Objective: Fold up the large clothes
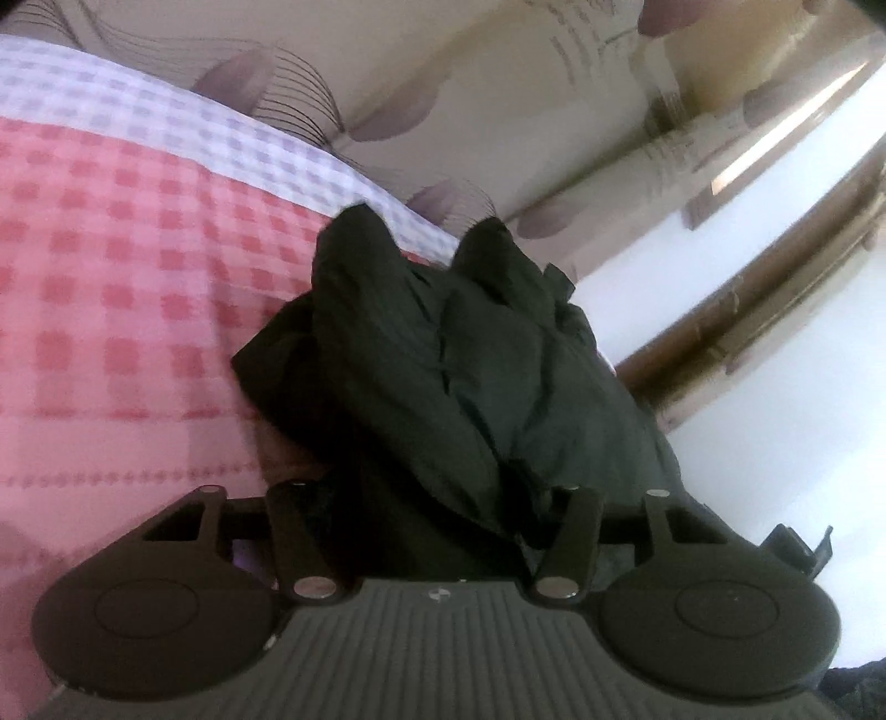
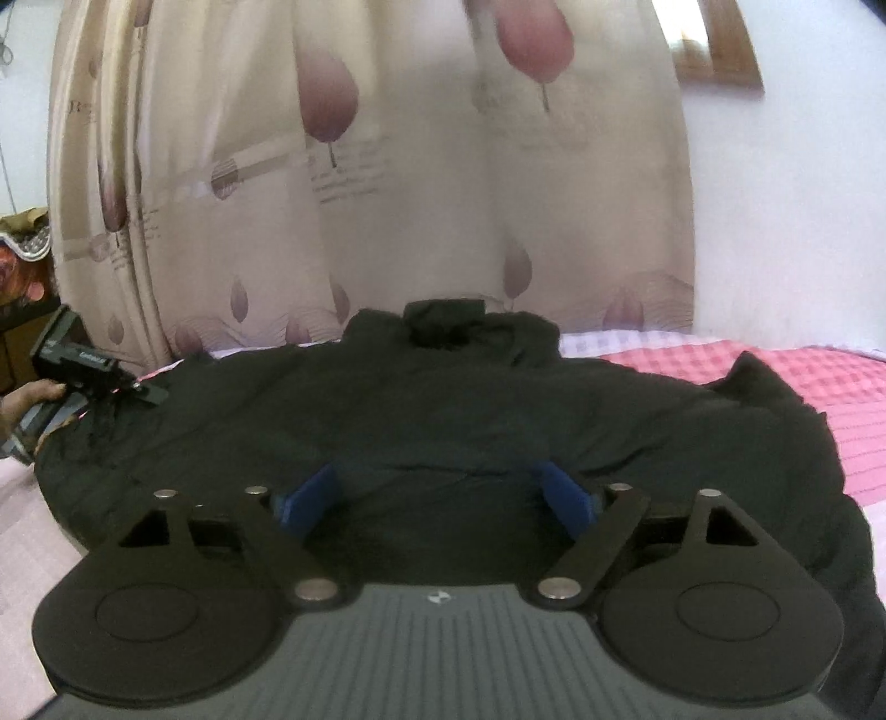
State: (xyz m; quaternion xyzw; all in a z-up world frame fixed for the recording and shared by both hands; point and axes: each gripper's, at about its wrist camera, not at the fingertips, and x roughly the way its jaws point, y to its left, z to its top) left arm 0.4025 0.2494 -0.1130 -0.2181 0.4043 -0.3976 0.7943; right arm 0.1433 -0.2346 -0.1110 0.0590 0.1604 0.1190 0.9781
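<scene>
Your left gripper [image 1: 437,498] pinched a bunched, crumpled fold of the black jacket [image 2: 443,410], which lay spread across the pink checked bedspread [image 2: 819,376]; your right gripper [image 2: 437,493] hovered above it, blue pads [image 2: 304,498] wide apart.

I am working in a home bedroom: a bed [image 2: 803,387] spread with a pink and white checked cover [image 1: 138,249] lies in front of me, cream curtains [image 2: 387,194] printed with mauve leaves hang to the mattress behind it, a wooden window frame [image 2: 720,50] shows beside them, and plain white walls [image 2: 786,221] close the room.
</scene>
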